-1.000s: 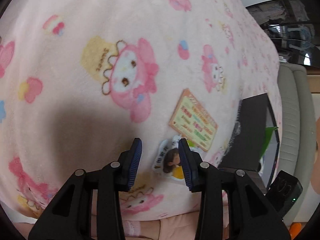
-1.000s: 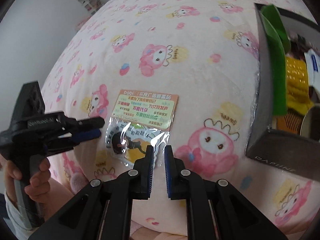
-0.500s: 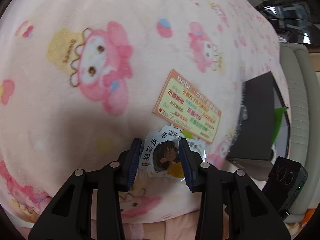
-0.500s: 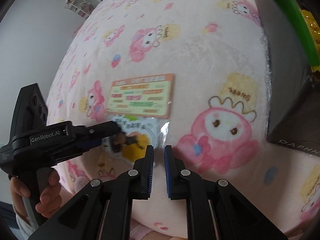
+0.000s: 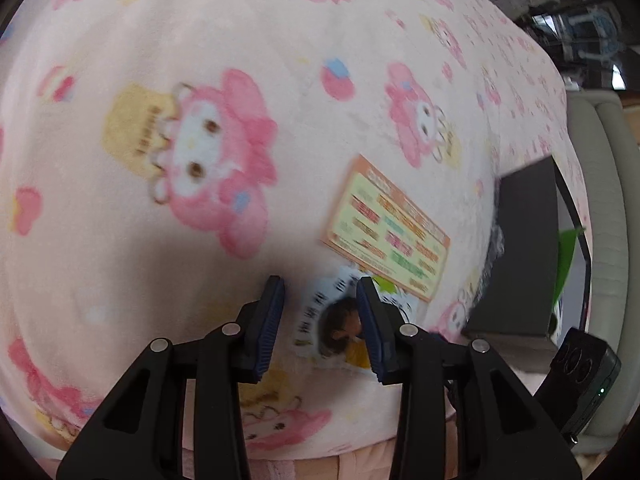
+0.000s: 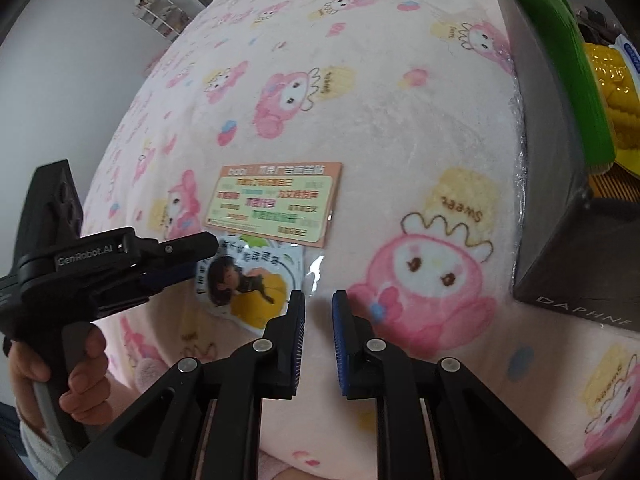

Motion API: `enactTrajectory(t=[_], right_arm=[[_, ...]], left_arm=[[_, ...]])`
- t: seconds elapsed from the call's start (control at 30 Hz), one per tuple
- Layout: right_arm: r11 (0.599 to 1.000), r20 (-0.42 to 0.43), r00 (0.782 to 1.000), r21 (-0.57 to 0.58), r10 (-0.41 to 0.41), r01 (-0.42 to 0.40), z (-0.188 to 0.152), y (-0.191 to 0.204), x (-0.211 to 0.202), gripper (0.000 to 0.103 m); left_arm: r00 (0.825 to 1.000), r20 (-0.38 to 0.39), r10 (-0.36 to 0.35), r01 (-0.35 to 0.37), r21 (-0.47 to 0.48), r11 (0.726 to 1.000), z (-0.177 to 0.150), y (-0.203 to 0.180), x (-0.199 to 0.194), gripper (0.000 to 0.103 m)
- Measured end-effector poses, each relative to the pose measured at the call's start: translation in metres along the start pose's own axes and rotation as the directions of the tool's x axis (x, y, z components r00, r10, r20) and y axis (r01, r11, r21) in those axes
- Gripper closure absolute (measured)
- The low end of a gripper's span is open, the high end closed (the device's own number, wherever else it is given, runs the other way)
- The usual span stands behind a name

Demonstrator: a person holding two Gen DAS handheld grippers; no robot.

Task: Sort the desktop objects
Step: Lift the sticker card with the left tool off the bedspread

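Left gripper [image 5: 320,312], jaws apart, straddles a flat sticker packet [image 6: 250,280] — likely light, floppy, slippery; pinch its edge — right gripper [image 6: 319,320] hovers released.

I'm seeing a pale pink blanket [image 6: 360,120] printed with pink bunny characters and yellow patches, an orange-bordered card [image 6: 276,204] showing green and red text, a white-and-yellow sticker [image 6: 252,280], and a black box [image 6: 560,200].
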State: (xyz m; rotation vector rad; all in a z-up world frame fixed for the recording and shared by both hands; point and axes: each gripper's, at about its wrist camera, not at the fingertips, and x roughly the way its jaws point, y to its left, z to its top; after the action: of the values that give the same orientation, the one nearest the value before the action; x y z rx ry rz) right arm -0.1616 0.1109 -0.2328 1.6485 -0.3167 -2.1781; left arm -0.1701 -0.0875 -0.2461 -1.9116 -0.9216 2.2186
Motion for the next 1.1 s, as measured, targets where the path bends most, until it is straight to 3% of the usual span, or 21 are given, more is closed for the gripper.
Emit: enactTrajectory(t=[0.1, 0.23, 0.33, 0.5, 0.6, 0.7, 0.8, 0.87, 1.0, 1.1], right_arm=[[0.999, -0.006, 1.0, -0.045, 0.004, -0.005, -0.002, 0.01, -0.002, 0.091], [0.992, -0.02, 0.995, -0.073, 0.101, -0.102, -0.004, 0.015, -0.017, 0.089], [0.986, -0.043, 0.988, -0.073, 0.146, -0.149, -0.002, 0.016, -0.021, 0.089], [0.998, -0.056, 0.997, 0.013, 0.056, -0.056, -0.002, -0.001, -0.004, 0.089], [0.995, -0.045, 0.996, 0.062, 0.078, -0.076, -0.001, -0.008, 0.0, 0.089], [0.993, -0.041, 0.995, 0.079, 0.093, -0.09, 0.002, -0.01, 0.004, 0.089], [0.985, -0.043, 0.988, 0.098, 0.15, -0.145, 0.002, -0.009, 0.006, 0.089], [0.989, -0.027, 0.99, 0.061, 0.14, -0.138, 0.001, -0.002, -0.004, 0.086], [0.992, -0.005, 0.992, 0.015, 0.128, -0.128, 0.002, 0.003, -0.023, 0.086], [0.989, 0.011, 0.991, 0.063, 0.132, -0.132, 0.006, -0.008, -0.021, 0.086]], left_arm=[[1.0, -0.011, -0.017, 0.017, 0.041, 0.999, -0.006, -0.007, -0.003, 0.064], [0.998, -0.01, -0.054, 0.054, 0.04, 0.998, -0.011, -0.003, -0.013, 0.054], [1.0, -0.011, -0.01, 0.01, 0.021, 1.0, -0.01, -0.003, -0.007, 0.055], [0.997, 0.039, 0.066, -0.067, 0.031, 0.997, -0.006, -0.007, -0.006, 0.057], [0.994, 0.052, 0.097, -0.099, 0.046, 0.994, -0.003, -0.011, -0.003, 0.057], [0.997, 0.028, 0.076, -0.078, 0.08, 0.994, -0.004, -0.017, 0.003, 0.056], [1.0, -0.014, 0.018, -0.016, 0.115, 0.993, -0.007, -0.026, 0.005, 0.048], [1.0, -0.024, -0.011, 0.014, 0.13, 0.991, -0.01, -0.029, 0.001, 0.047], [1.0, -0.009, -0.009, 0.01, 0.11, 0.994, -0.011, -0.025, -0.005, 0.048], [1.0, 0.007, 0.024, -0.024, 0.072, 0.997, -0.007, -0.018, -0.004, 0.051]])
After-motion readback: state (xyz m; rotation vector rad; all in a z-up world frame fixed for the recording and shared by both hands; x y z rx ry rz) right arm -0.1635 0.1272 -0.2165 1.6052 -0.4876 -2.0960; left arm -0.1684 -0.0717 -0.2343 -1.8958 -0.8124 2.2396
